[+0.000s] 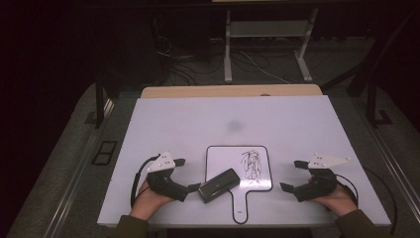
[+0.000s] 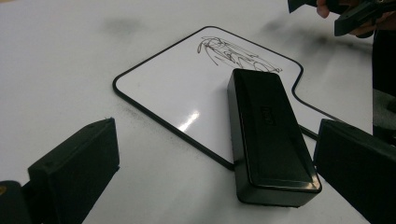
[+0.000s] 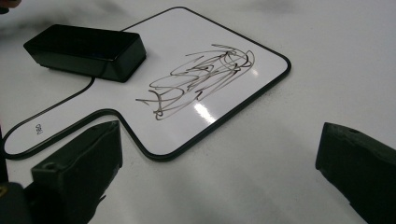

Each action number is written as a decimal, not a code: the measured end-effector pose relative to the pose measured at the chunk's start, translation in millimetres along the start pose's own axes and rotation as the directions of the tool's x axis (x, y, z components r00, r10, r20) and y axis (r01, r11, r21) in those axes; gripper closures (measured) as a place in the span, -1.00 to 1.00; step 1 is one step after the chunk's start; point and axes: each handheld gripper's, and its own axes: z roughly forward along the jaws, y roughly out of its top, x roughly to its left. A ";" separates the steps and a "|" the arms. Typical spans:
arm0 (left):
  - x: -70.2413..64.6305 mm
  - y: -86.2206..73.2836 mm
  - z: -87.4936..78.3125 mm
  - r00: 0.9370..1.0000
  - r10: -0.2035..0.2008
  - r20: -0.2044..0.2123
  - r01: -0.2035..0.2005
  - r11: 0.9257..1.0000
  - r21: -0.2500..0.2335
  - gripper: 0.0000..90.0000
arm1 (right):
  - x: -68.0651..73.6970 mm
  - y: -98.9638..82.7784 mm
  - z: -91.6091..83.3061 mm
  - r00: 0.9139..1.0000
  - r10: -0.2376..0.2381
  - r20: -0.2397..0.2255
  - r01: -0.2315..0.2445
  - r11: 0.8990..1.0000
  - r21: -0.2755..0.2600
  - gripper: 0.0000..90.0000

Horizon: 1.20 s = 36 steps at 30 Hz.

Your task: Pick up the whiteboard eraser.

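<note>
Left gripper view: eraser's [image 2: 268,135] underside hidden

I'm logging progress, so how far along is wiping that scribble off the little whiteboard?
Barely started. The scribble is all there on the whiteboard, nothing wiped. The eraser lies across the board's near left corner, unheld. In hand: the left tongs are open, with the eraser's near end between the jaws but not gripped. The right tongs are open beside the board. Left: grip, wipe.
</note>
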 end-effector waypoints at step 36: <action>-5.3 10.7 9.6 1.000 -0.008 -0.025 0.008 1.000 0.011 -1.00 | -2.7 1.9 1.1 1.000 0.005 -0.018 -0.006 1.000 -0.023 -1.00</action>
